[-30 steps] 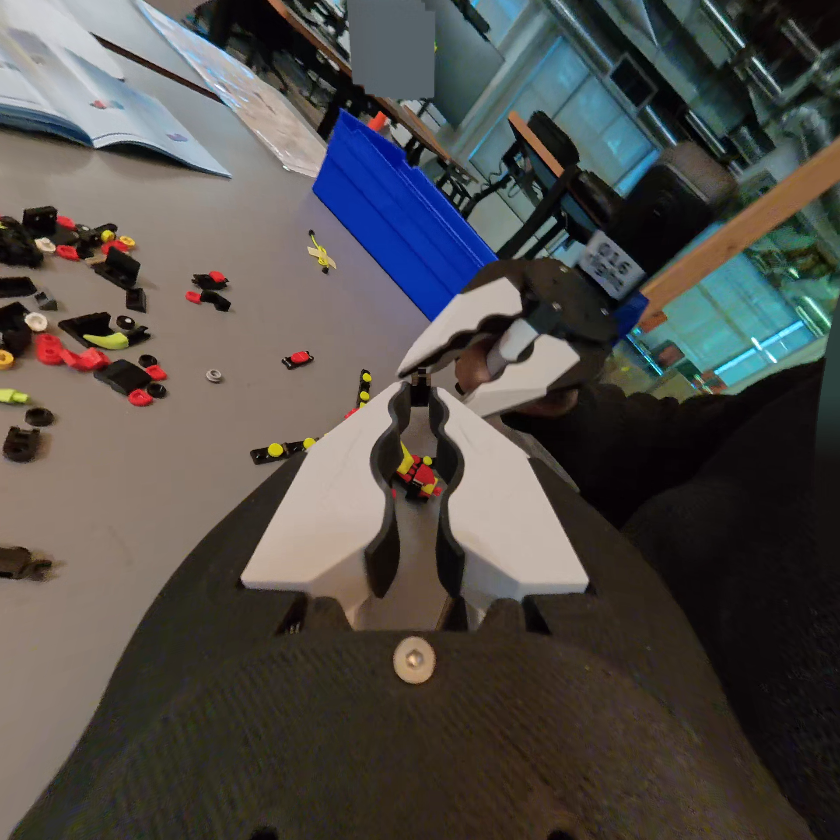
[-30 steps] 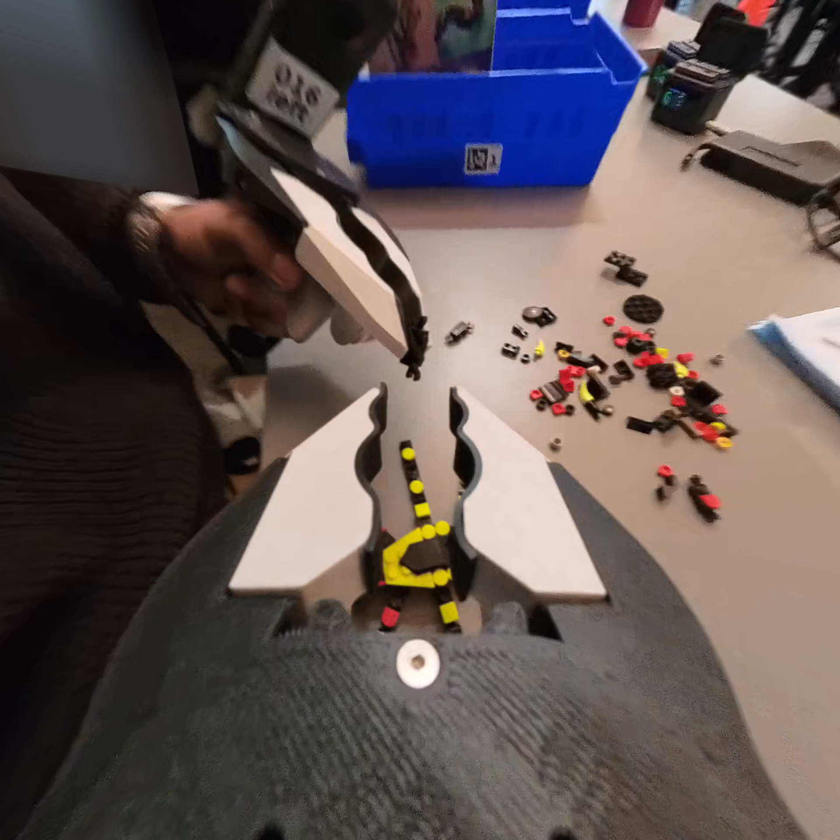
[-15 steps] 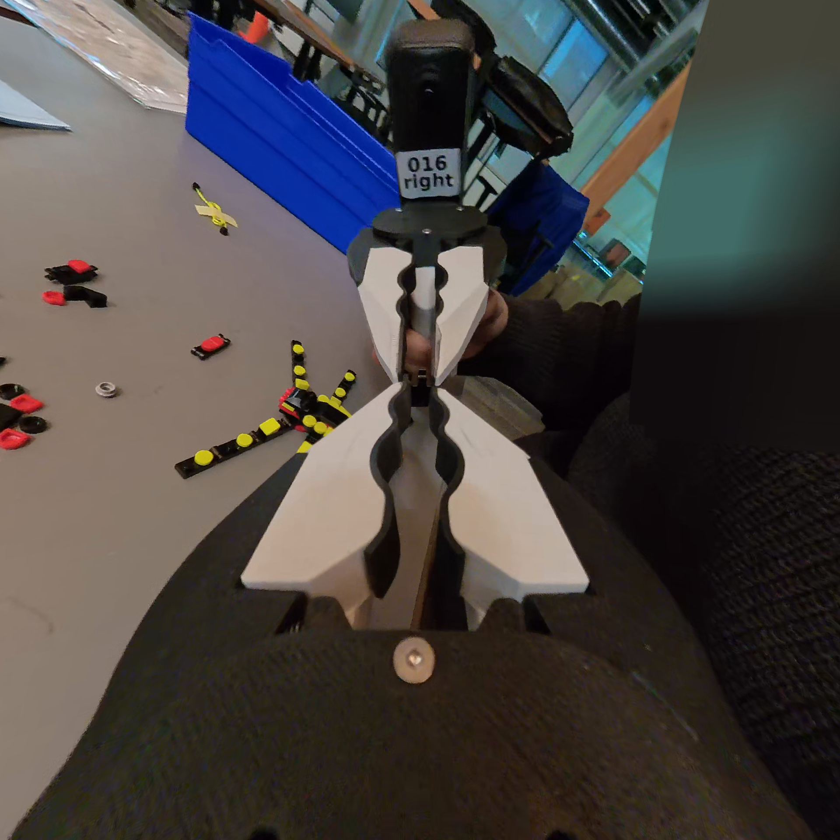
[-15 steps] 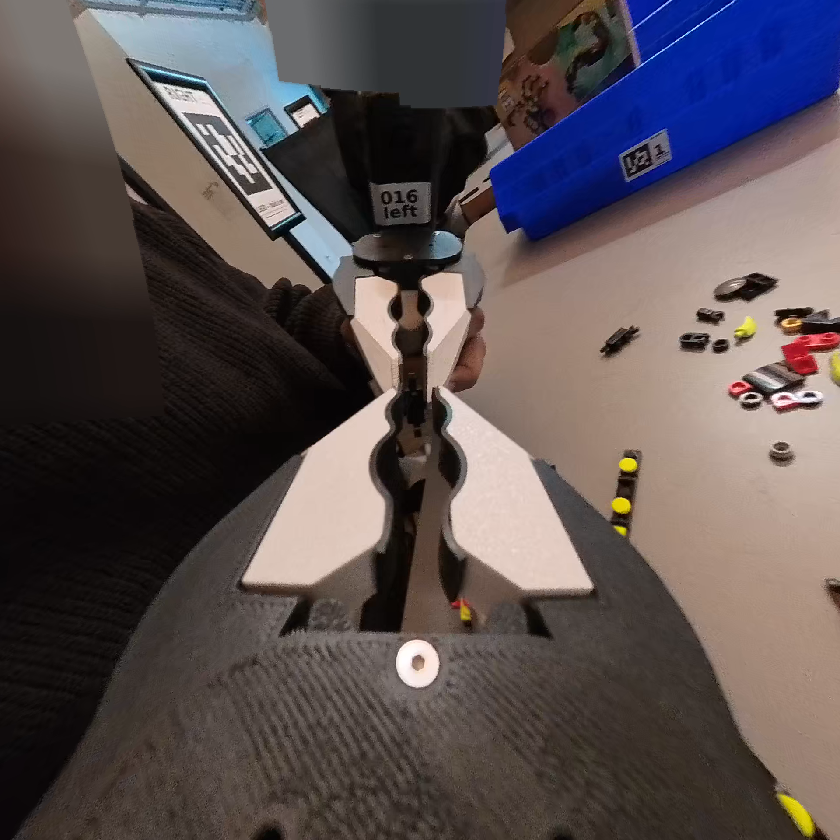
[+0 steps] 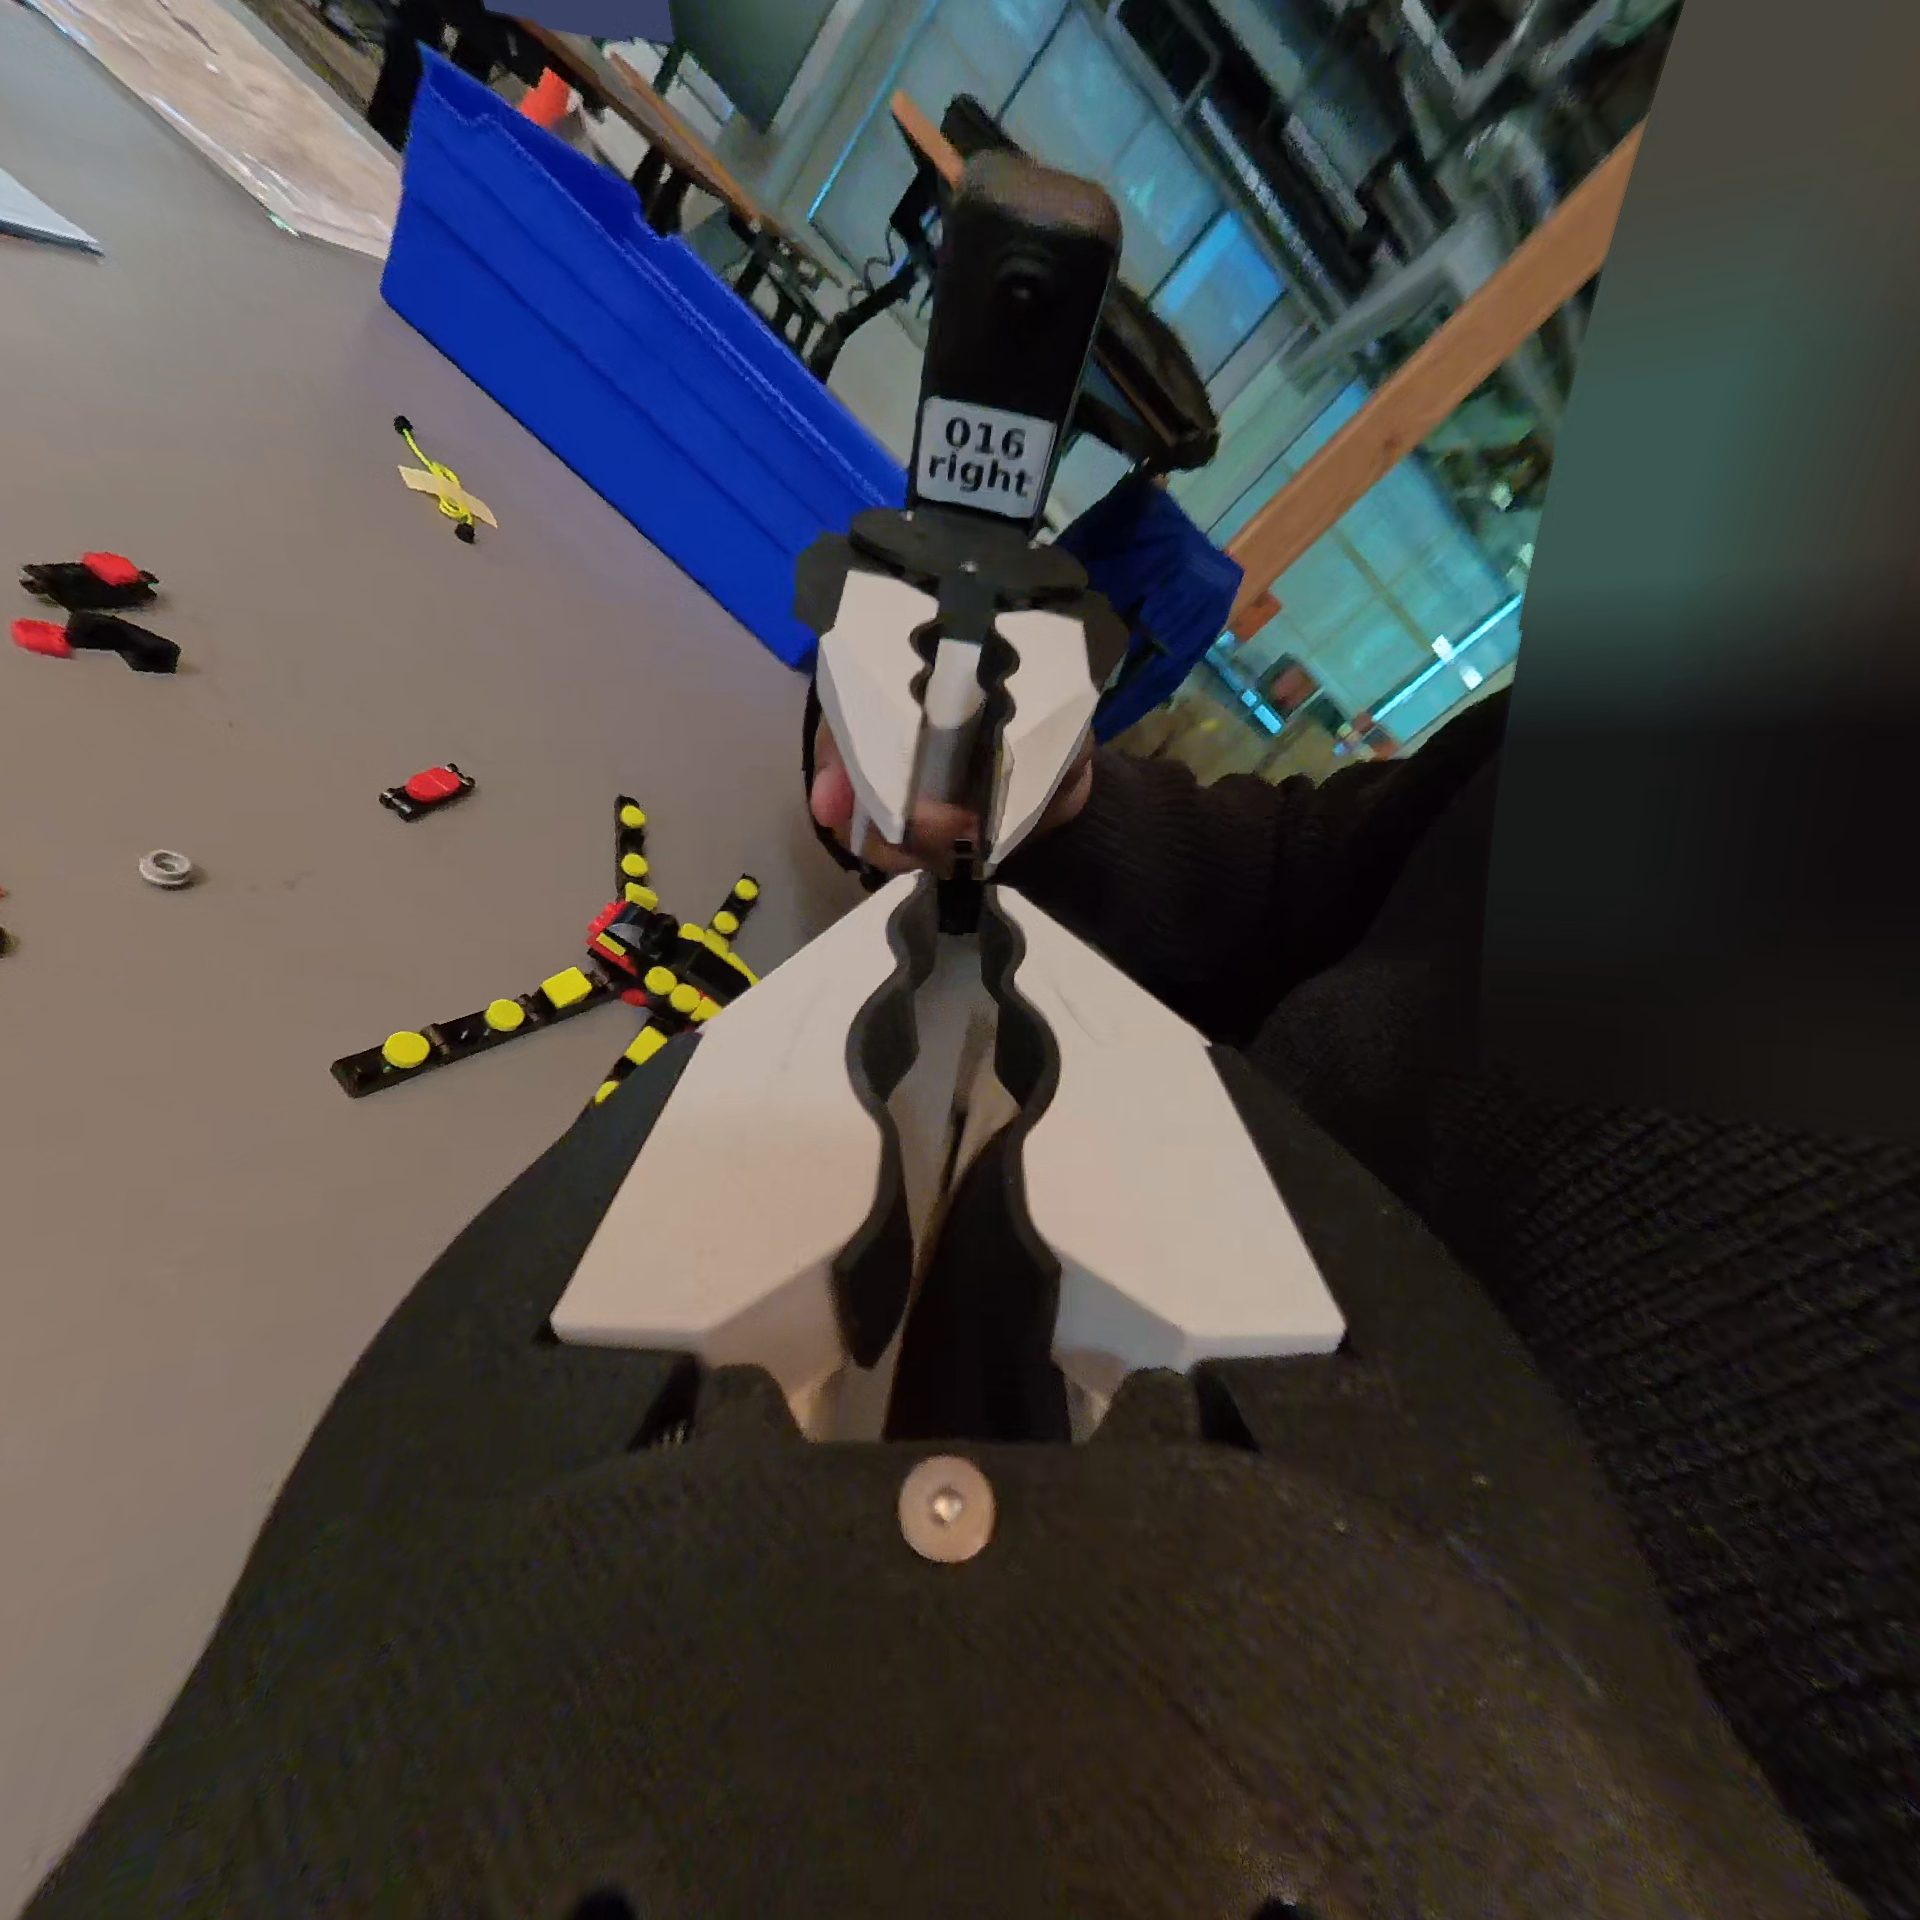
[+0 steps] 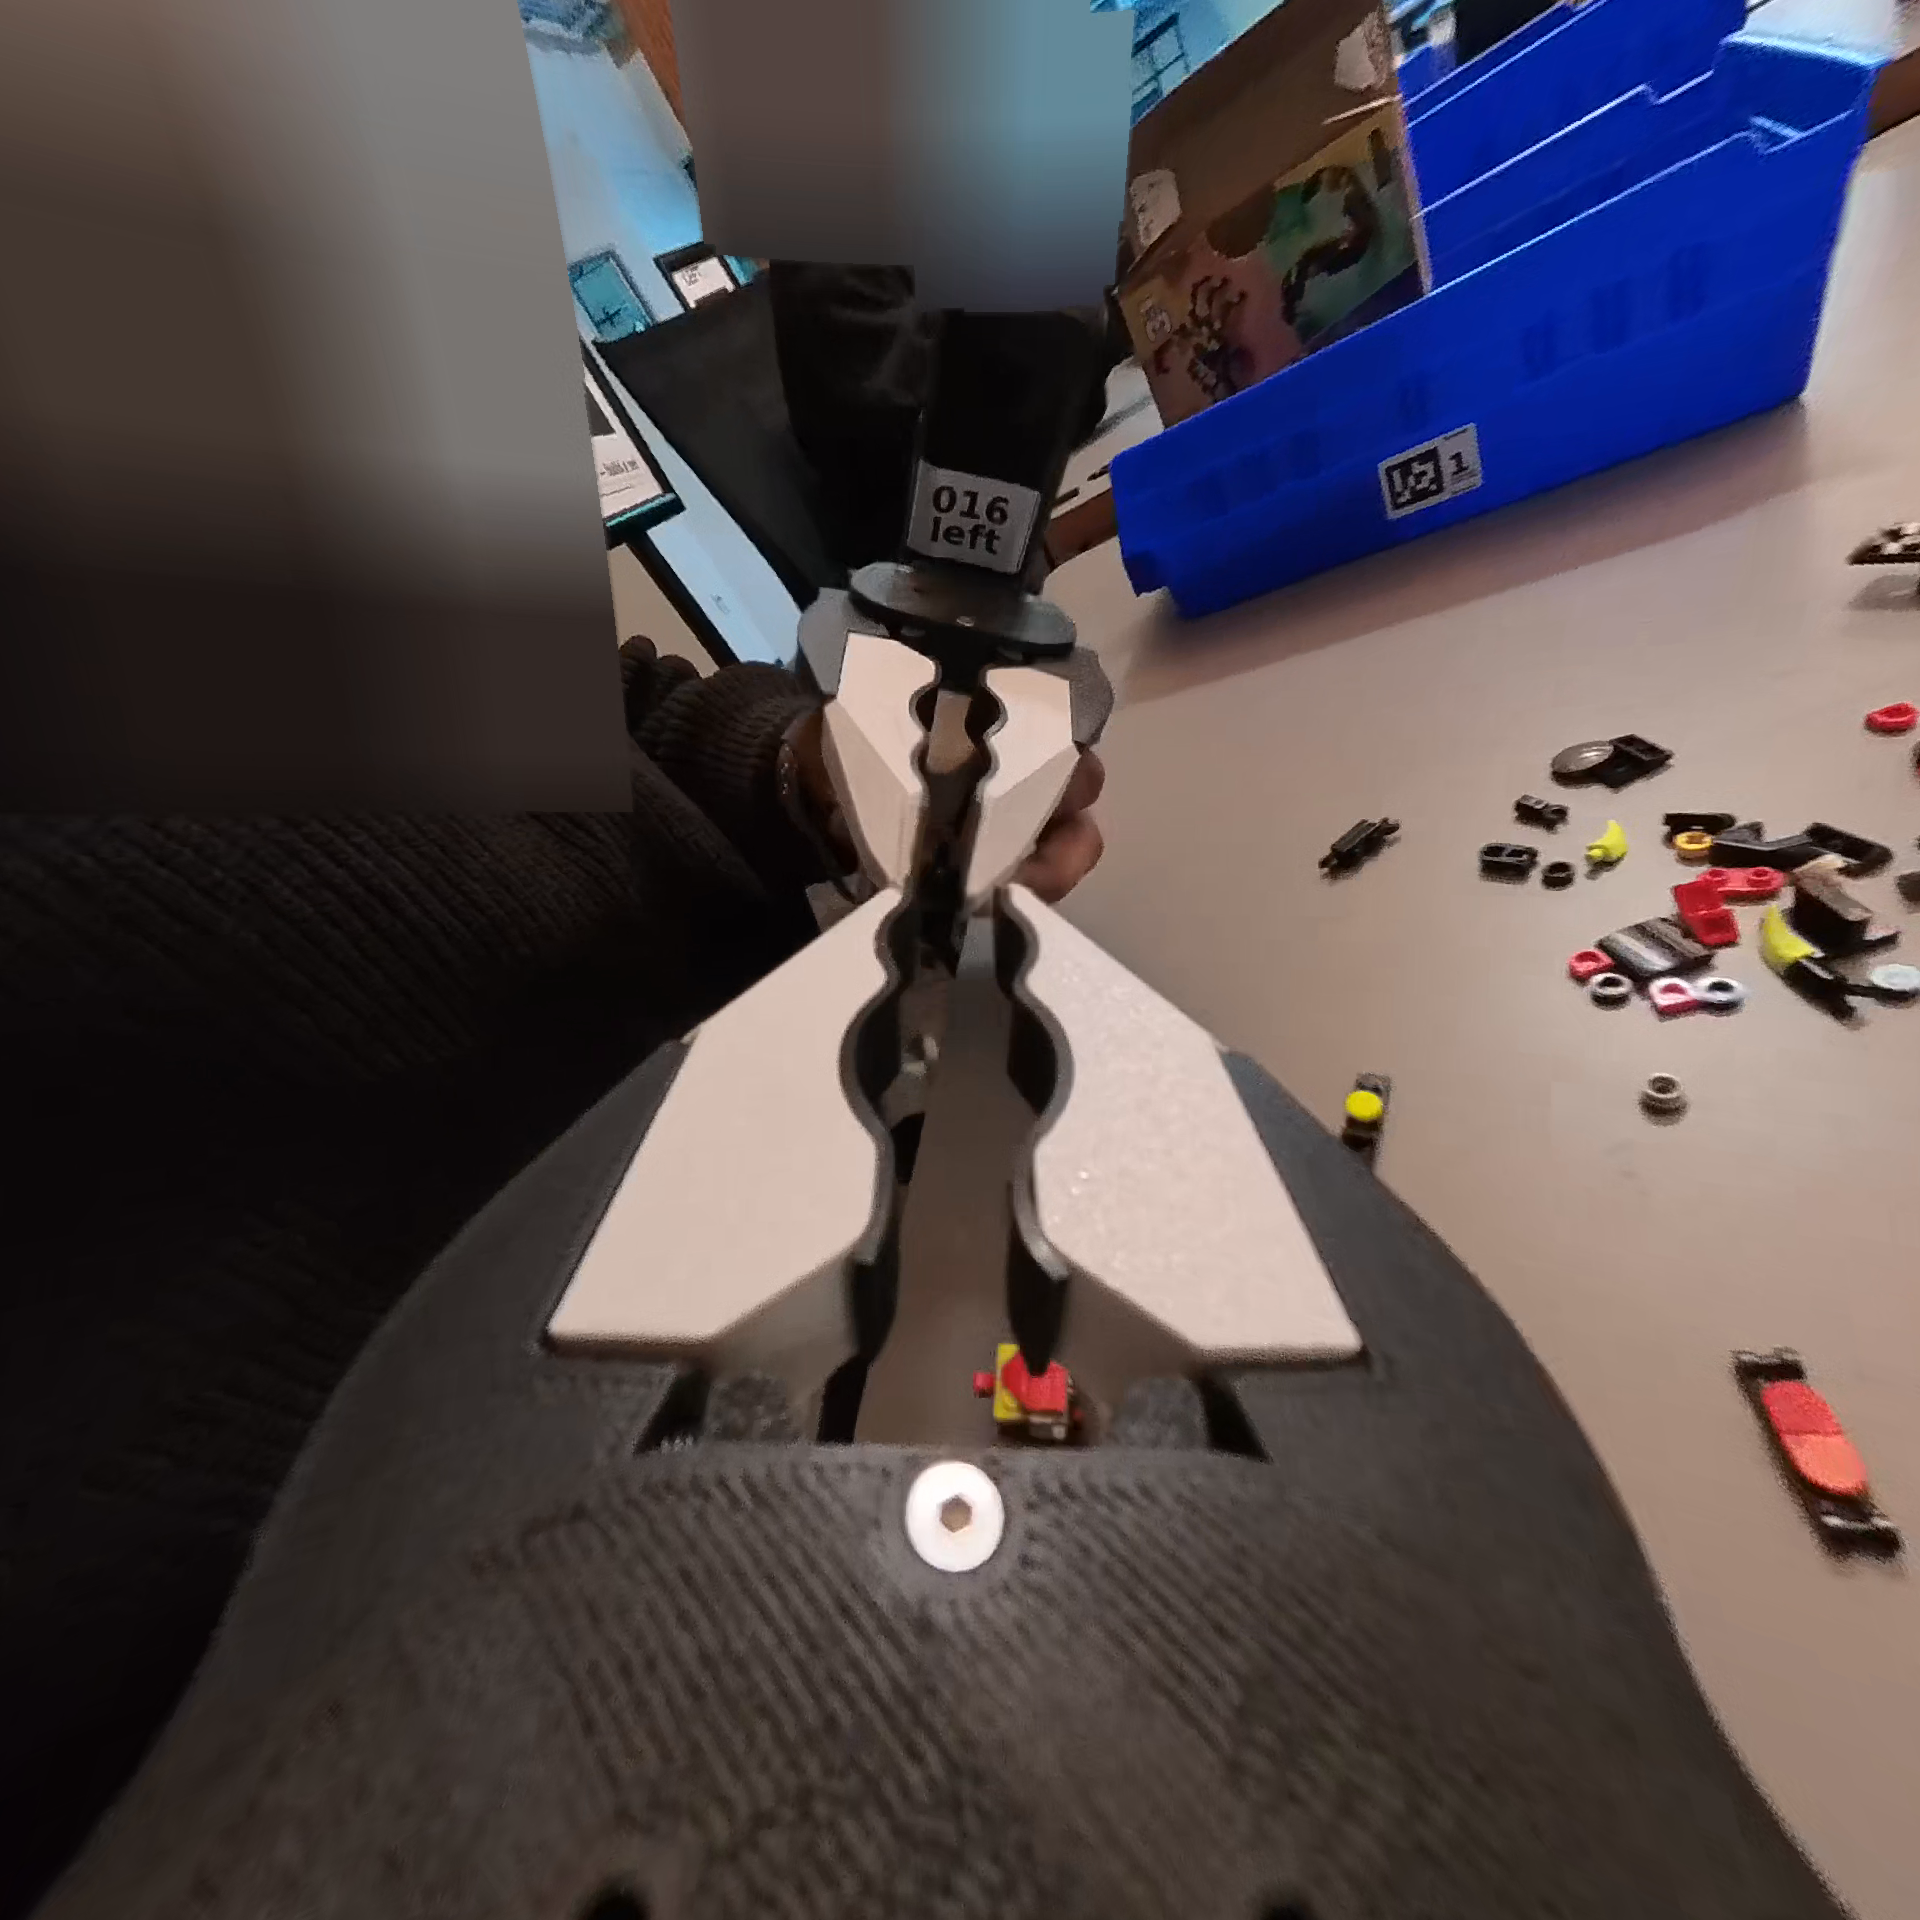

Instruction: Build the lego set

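Note:
My left gripper (image 5: 956,902) and right gripper (image 6: 943,909) face each other tip to tip above the table's near edge. Both are shut on one small black lego piece (image 5: 960,883), which also shows in the right wrist view (image 6: 940,930). The right gripper (image 5: 958,857) shows head-on in the left wrist view, and the left gripper (image 6: 940,883) shows head-on in the right wrist view. The part-built model (image 5: 623,966), with black legs, yellow studs and a red core, lies on the grey table (image 5: 260,1247) to the left. Only part of the model (image 6: 1029,1387) shows under my right gripper.
A blue bin (image 5: 623,343) stands at the back and shows again in the right wrist view (image 6: 1558,364). Loose black, red and yellow pieces (image 6: 1766,914) are scattered on the table. A red-and-black piece (image 5: 426,787) and a grey ring (image 5: 166,868) lie near the model. A person's dark sleeves are close by. The grippers are tip to tip, or close to it.
The right gripper was open a second ago and has shut on the black piece the left gripper holds. Both grippers have turned tip to tip; the model has left the space between the fingers.

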A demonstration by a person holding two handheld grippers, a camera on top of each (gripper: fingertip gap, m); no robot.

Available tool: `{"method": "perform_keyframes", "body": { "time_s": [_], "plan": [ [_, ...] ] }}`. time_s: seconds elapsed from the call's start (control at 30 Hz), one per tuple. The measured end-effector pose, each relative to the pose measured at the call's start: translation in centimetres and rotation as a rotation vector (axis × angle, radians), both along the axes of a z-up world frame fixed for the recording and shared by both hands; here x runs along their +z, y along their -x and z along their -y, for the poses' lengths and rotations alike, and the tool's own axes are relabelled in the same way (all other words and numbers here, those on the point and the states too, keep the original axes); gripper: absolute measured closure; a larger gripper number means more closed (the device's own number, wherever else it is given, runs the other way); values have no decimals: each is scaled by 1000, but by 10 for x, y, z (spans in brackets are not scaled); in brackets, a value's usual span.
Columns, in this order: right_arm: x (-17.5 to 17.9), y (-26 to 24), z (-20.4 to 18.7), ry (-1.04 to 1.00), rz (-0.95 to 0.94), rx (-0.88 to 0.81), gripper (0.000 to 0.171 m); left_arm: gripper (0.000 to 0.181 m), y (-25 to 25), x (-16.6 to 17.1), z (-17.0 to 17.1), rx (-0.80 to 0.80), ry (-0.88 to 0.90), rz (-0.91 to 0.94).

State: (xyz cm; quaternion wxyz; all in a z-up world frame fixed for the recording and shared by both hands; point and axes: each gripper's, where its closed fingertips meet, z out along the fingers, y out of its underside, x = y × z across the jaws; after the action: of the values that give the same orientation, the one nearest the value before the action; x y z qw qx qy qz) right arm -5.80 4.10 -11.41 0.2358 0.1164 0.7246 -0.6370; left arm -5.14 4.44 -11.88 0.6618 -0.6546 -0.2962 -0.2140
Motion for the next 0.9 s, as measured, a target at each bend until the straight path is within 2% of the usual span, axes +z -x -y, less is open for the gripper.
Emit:
{"method": "perform_keyframes", "body": {
  "time_s": [0.1, 0.2, 0.33, 0.5, 0.7, 0.9],
  "plan": [
    [2, -1, -1, 14, -24, 12, 148, 177, 5, 7, 5, 1, -83, 84],
    [3, -8, 2, -1, -210, 7, 130, 176, -1, 4, 2, -72, -121, 195],
    [5, -16, 2, -30, -500, -24, 129, 177, -6, 5, 3, -155, -221, 393],
    [-5, -31, 9, -71, -585, 34, 121, 177, -24, 0, -3, -277, -194, 473],
    [-3, -35, 9, -61, -648, 38, 141, 176, -26, 0, -3, -298, -208, 508],
    [-1, -35, 7, -44, -631, 43, 145, 176, -26, 2, -2, -303, -229, 528]
  ]
}}
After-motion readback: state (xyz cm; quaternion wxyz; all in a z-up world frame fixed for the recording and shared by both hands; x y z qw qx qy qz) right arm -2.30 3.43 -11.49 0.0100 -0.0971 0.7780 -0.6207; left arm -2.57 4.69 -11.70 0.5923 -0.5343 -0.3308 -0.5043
